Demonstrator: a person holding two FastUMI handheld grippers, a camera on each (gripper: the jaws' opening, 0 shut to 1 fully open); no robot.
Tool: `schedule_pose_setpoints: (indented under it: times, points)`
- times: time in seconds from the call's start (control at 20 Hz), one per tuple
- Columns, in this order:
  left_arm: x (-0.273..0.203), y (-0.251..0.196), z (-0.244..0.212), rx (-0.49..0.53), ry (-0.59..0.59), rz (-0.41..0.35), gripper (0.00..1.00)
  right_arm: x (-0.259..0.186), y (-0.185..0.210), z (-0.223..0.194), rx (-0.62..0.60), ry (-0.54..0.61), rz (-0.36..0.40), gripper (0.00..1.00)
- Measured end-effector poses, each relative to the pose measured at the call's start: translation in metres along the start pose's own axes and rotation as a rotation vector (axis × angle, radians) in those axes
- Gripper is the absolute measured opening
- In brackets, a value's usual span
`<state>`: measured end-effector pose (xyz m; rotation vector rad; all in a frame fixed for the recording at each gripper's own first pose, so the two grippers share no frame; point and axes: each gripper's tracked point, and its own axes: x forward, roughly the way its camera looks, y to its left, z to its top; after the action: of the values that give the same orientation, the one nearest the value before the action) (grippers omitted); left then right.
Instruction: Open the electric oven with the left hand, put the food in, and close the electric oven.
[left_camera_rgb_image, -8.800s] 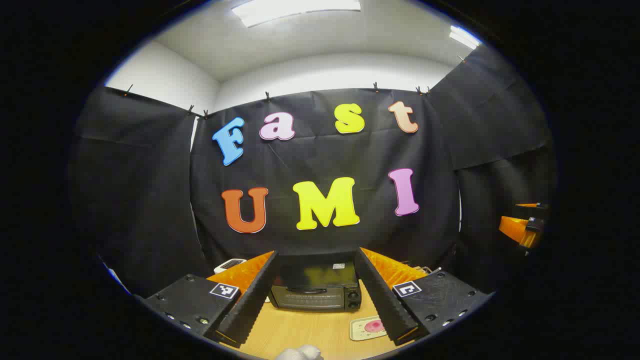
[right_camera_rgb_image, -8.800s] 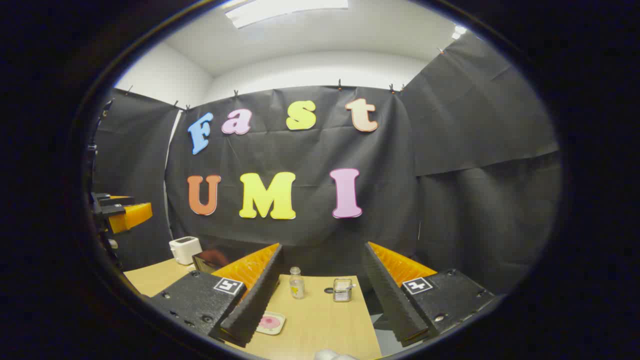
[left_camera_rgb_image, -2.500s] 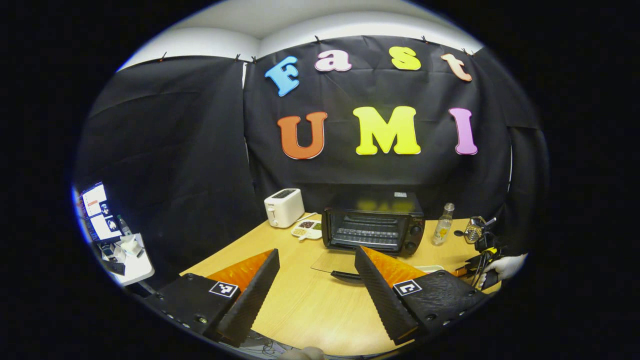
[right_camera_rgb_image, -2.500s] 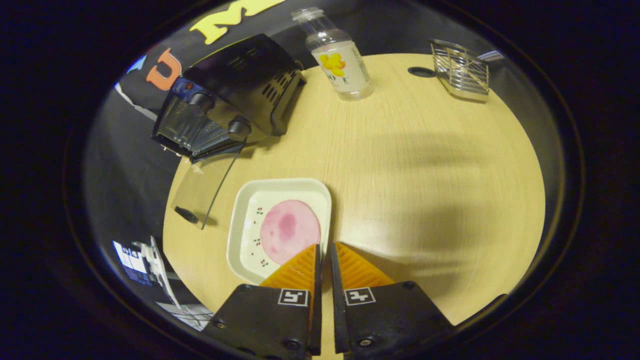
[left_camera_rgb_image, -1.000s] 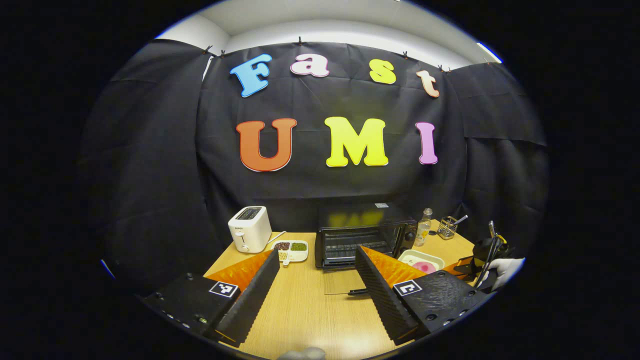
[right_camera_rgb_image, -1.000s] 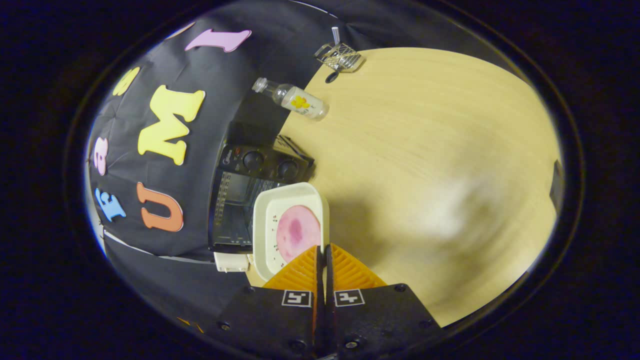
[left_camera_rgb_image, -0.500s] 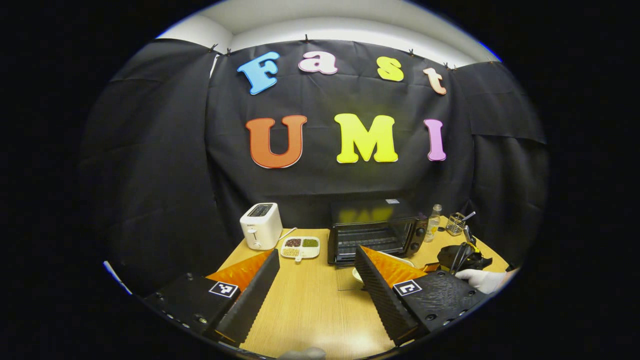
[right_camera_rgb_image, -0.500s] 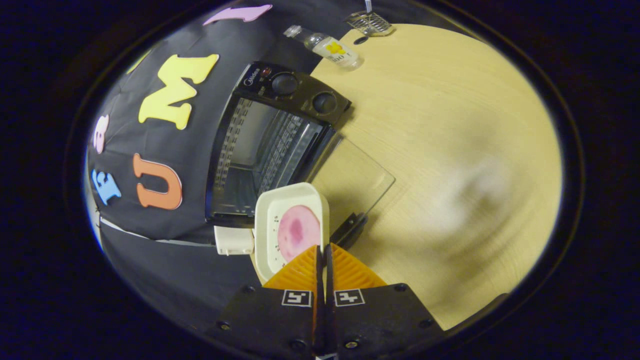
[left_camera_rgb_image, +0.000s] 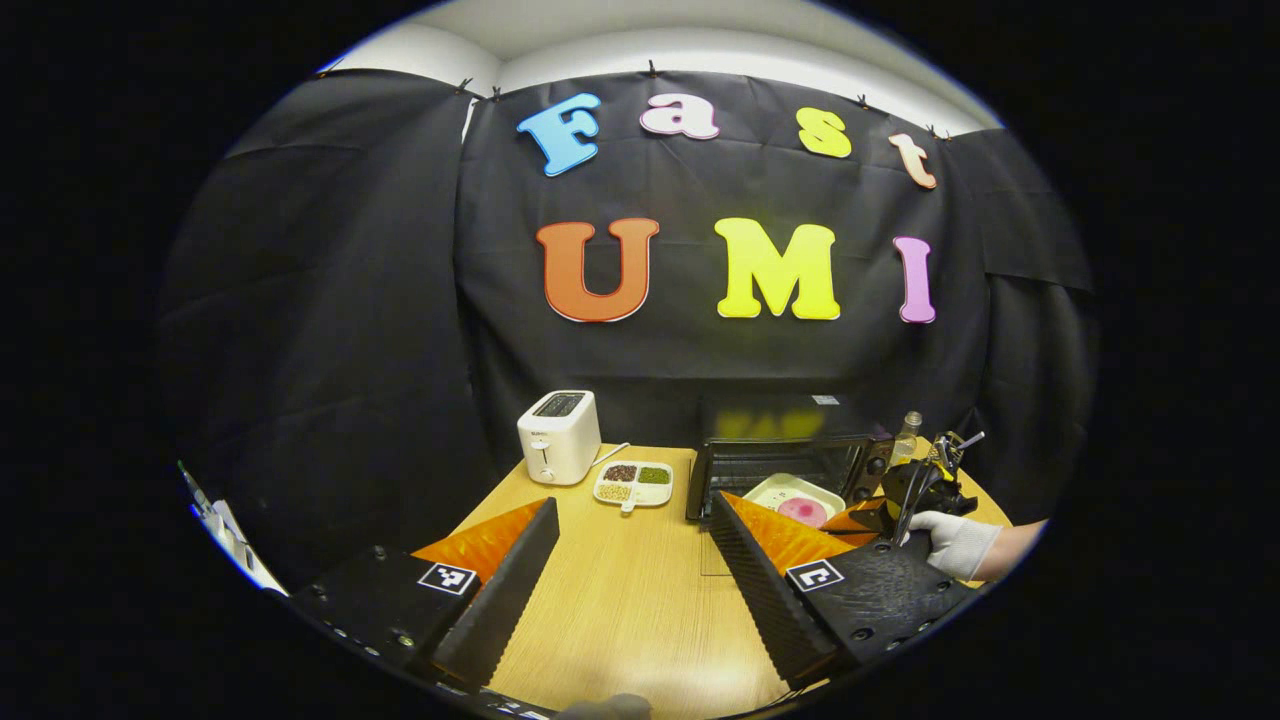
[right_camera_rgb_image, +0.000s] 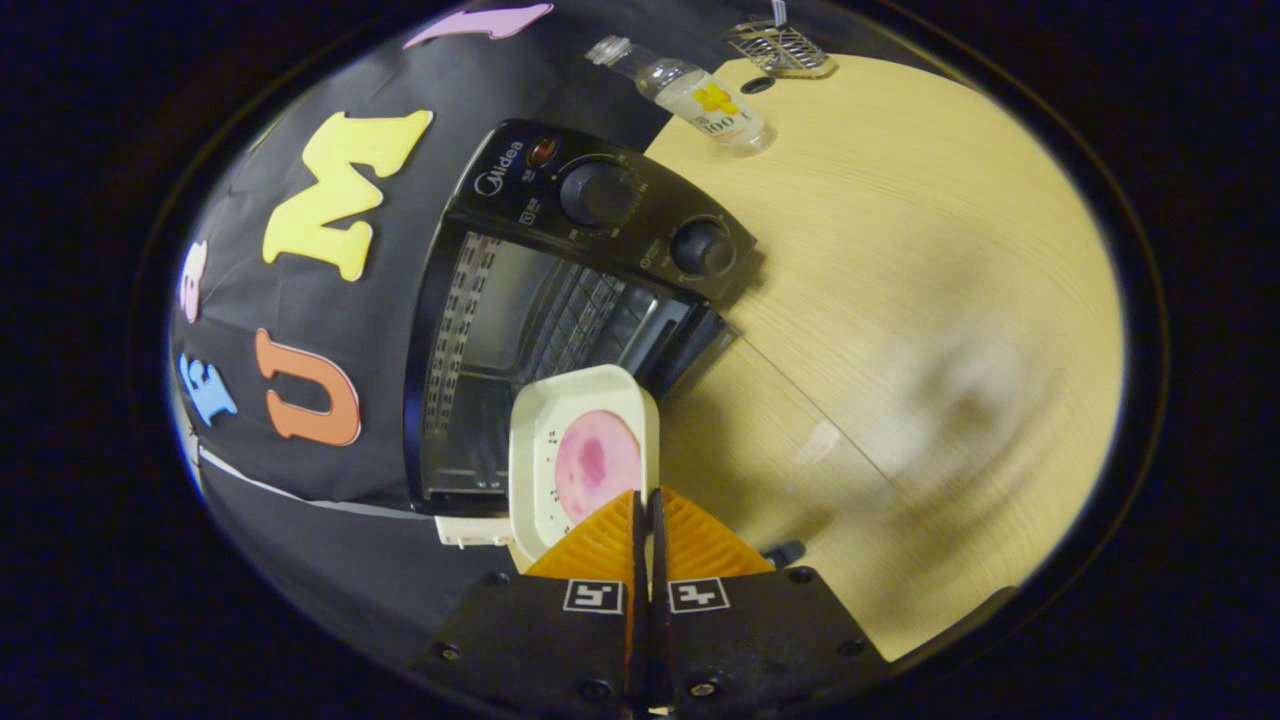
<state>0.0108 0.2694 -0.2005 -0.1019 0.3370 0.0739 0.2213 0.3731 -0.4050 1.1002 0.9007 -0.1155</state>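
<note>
The black electric oven stands with its glass door folded down flat on the table. My right gripper is shut on the rim of a white plate that carries a round pink slice of food. The plate hangs over the lowered door, right in front of the oven's mouth. In the left gripper view, the oven, the plate and a gloved hand on the right gripper show at the far right. My left gripper is open with nothing in it, well back from the oven.
A white toaster and a divided dish of beans sit left of the oven. A small bottle and a wire holder stand to the oven's right. The wooden table stretches out on that side.
My right gripper has carried the plate closer to the oven's mouth, over the open door. The left gripper stays open and has drifted left, away from the oven.
</note>
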Motion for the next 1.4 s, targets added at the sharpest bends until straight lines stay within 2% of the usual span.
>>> schedule_pose_setpoints:
  times: [0.25, 0.55, 0.75, 0.95, 1.05, 1.1, 1.15, 1.2, 1.25, 1.4]
  points:
    - [0.001, 0.002, -0.006, -0.022, 0.02, 0.055, 0.97, 0.035, 0.017, 0.033, -0.038, -0.045, 0.037, 0.04]
    - [0.001, 0.0, -0.01, -0.053, 0.036, 0.088, 0.97, 0.069, 0.036, 0.053, -0.069, -0.089, 0.083, 0.04]
    - [0.002, 0.001, -0.008, -0.038, 0.031, 0.1, 0.96, 0.07, 0.043, 0.065, -0.053, -0.124, 0.139, 0.11]
    - [0.005, -0.002, -0.013, -0.05, 0.045, 0.089, 0.97, 0.063, 0.044, 0.07, -0.067, -0.135, 0.149, 0.12]
    - [0.008, -0.008, -0.011, -0.052, 0.043, 0.071, 0.97, 0.053, 0.051, 0.071, -0.071, -0.137, 0.179, 0.19]
    - [0.009, -0.011, -0.01, -0.048, 0.037, 0.059, 0.97, 0.046, 0.052, 0.071, -0.083, -0.134, 0.183, 0.35]
    - [0.009, -0.014, -0.008, -0.04, 0.031, 0.047, 0.97, 0.039, 0.052, 0.072, -0.099, -0.14, 0.184, 0.44]
    - [0.009, -0.016, -0.008, -0.032, 0.027, 0.037, 0.97, 0.03, 0.051, 0.072, -0.126, -0.15, 0.174, 0.45]
    - [0.009, -0.018, -0.007, -0.028, 0.023, 0.025, 0.97, 0.019, 0.052, 0.073, -0.158, -0.164, 0.176, 0.55]
    - [0.008, -0.024, -0.009, -0.022, 0.02, -0.012, 0.97, -0.016, 0.049, 0.074, -0.31, -0.215, 0.151, 0.68]
